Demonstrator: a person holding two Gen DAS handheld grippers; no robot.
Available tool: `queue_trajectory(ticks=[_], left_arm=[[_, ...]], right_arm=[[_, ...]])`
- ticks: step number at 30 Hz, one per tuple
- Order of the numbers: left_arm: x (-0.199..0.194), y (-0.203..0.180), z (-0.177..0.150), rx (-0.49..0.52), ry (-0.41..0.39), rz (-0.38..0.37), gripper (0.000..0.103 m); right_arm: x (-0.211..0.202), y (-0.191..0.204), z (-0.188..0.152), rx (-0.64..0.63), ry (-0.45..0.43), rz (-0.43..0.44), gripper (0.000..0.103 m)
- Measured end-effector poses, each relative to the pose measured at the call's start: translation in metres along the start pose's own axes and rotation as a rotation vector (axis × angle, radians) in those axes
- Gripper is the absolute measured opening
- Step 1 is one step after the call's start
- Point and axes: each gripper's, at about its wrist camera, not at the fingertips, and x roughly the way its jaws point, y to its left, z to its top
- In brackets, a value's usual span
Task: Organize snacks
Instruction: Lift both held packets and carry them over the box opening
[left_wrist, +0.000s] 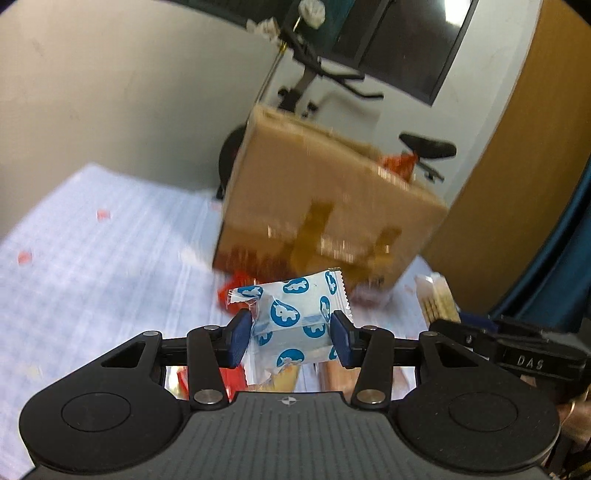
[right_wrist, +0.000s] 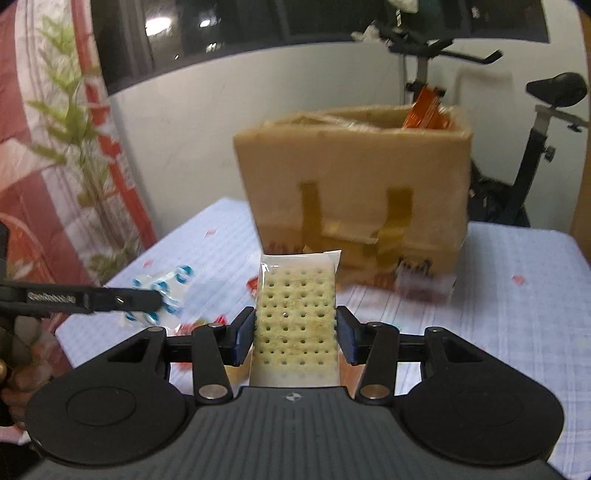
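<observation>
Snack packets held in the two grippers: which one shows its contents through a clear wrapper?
The clear-wrapped pale perforated cracker packet in the right gripper. The white packet with blue animal prints in the left gripper is printed, not see-through.

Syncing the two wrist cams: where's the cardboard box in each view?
Left wrist: cardboard box sits centre, tilted, beyond the blue-and-white packet clamped in the left gripper.
Right wrist: the box stands upright, upper centre, behind the cracker pack clamped in the right gripper.
Shared landmark: the orange packet poking from the box's top.
</observation>
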Motion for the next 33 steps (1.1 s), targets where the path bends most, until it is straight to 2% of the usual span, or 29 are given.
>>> queue_trajectory(ticks=[2,8,12,14,16,19,22,24,27,29,30,33], left_arm=[[-0.003,-0.003,0.011,0.010,-0.033,0.000,0.041],[0.005,-0.012,0.037,0.029,-0.084,-0.017,0.041],[0.014,-0.001,0.039,0.000,-0.053,0.005,0.041],[0.019,0.008,0.033,0.001,-0.024,0.040,0.043],[0.028,0.017,0.025,-0.006,0.014,0.079,0.054],[0.045,0.034,0.016,-0.035,0.066,0.141,0.055],[0.057,0.044,0.012,-0.044,0.092,0.138,0.055],[0.065,0.042,0.010,-0.013,0.097,0.143,0.055],[0.074,0.044,0.010,0.044,0.081,0.211,0.055],[0.087,0.053,0.015,0.088,0.079,0.230,0.056],[0.095,0.060,0.017,0.117,0.101,0.236,0.062],[0.116,0.078,0.018,0.189,0.168,0.215,0.069]], right_arm=[[0.000,-0.004,0.006,0.015,-0.022,-0.005,0.049],[0.002,-0.008,0.022,0.028,-0.087,-0.010,0.049],[0.008,-0.012,0.028,0.042,-0.093,-0.016,0.049],[0.010,-0.014,0.027,0.048,-0.088,-0.006,0.049],[0.015,-0.016,0.024,0.053,-0.075,-0.001,0.049],[0.024,-0.021,0.017,0.090,-0.050,0.005,0.049],[0.031,-0.025,0.011,0.116,-0.022,0.006,0.049],[0.034,-0.027,0.009,0.116,-0.006,0.012,0.049],[0.036,-0.029,0.008,0.120,0.003,0.012,0.049],[0.037,-0.032,0.009,0.126,0.002,0.013,0.049],[0.037,-0.033,0.010,0.125,0.003,0.011,0.049],[0.038,-0.036,0.013,0.129,0.007,0.000,0.049]])
